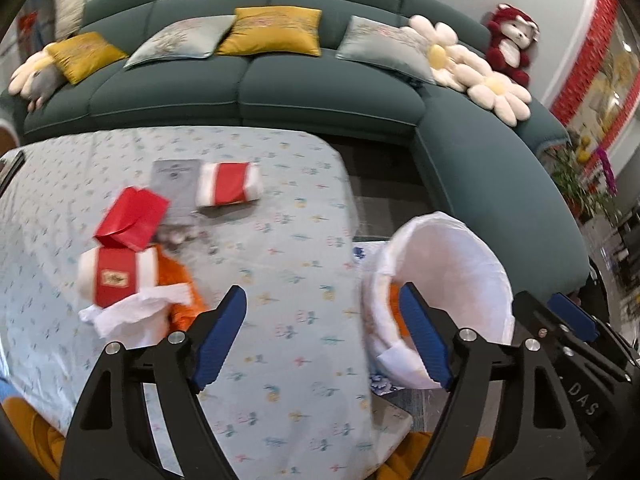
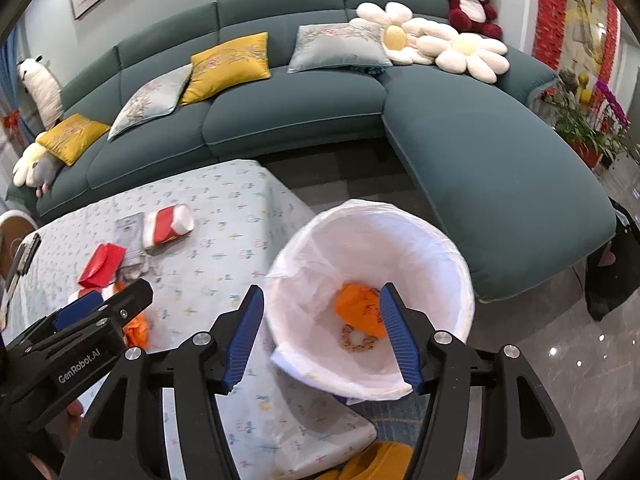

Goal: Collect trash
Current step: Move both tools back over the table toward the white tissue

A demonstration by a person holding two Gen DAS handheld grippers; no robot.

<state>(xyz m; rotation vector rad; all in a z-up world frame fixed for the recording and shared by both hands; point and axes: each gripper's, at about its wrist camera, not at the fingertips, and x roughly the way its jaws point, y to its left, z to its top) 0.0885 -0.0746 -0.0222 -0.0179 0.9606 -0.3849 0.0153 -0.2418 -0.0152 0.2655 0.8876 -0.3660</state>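
Both sets of fingers spread, nothing pinched. Left gripper nearer the leftover pile: crumpled tissue just left of its fingers, probably long axis sideways (blurry). Right gripper over the bin.

a round bin with a white liner stands on the floor just off the table's corner, tilted in view so its mouth shows. inside it lies a crumpled orange wrapper with a small brownish scrap beside it. on the table, more litter sits in a loose cluster: a folded red paper, a red-and-white pack under it, crumpled white tissue over an orange wrapper, and another red-and-white pack farther back beside a grey card.
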